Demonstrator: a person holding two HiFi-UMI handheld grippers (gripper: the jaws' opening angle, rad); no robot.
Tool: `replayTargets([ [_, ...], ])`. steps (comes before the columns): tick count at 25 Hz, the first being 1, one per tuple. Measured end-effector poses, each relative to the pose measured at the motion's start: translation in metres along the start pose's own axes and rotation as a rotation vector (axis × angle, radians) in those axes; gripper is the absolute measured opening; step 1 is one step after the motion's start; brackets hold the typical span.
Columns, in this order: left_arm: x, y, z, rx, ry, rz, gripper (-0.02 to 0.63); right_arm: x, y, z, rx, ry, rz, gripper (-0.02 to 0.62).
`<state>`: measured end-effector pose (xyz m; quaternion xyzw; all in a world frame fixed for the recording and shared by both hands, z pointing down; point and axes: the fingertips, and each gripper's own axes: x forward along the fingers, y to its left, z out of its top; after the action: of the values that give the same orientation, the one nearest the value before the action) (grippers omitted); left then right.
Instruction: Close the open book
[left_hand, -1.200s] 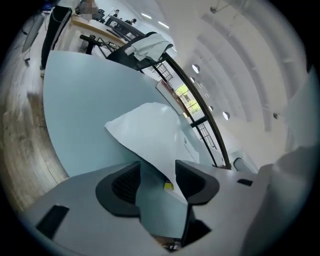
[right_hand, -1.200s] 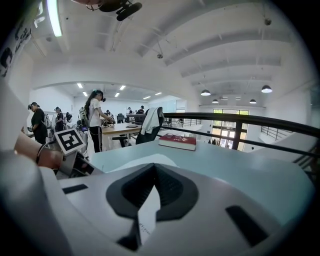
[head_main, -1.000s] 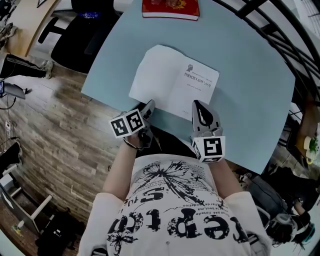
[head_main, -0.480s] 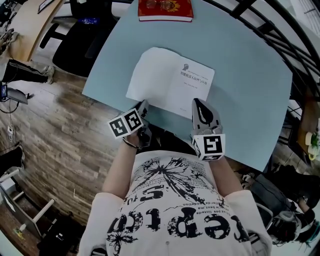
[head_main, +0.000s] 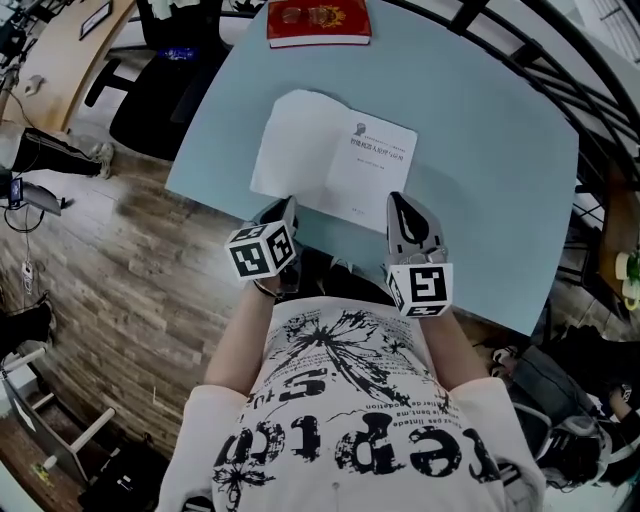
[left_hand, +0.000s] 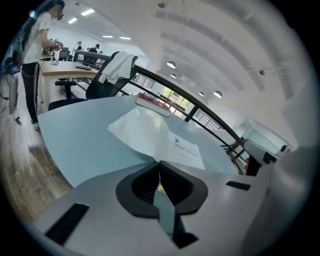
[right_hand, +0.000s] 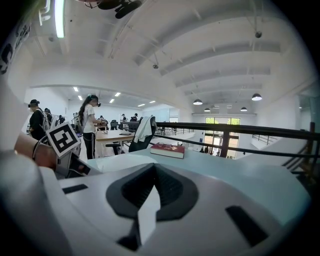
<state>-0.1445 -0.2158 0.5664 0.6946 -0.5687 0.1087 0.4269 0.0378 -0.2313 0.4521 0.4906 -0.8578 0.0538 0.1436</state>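
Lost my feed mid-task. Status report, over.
Left gripper shut on open book, near left corner. Right gripper shut, empty, at its near right corner. Book not yet closed. Red book beyond, clear.

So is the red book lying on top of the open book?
No, the red book lies at the far edge of the table, apart from the open book, with bare tabletop between them.

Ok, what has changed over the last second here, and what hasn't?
The left gripper has closed on the near corner of the left page of the open book, rolled and risen a little, apparently lifting that corner. The right gripper stays shut at the book's near edge. The book still lies open on the table; the red book has not moved.
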Motion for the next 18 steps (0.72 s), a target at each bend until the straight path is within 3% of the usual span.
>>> replayTargets([
  [5,-0.003,-0.02,-0.001,0.142,-0.015,0.002,0.02,-0.018,-0.013,0.0,0.0,-0.02,-0.038,0.009],
  [11,0.0,-0.046,-0.011,0.231,0.01,-0.055,0.018,-0.036,-0.03,-0.001,-0.014,-0.033,-0.073,0.01],
  [18,0.019,-0.074,-0.031,0.468,0.075,-0.077,0.018,-0.047,-0.045,-0.003,-0.011,-0.039,-0.121,0.009],
])
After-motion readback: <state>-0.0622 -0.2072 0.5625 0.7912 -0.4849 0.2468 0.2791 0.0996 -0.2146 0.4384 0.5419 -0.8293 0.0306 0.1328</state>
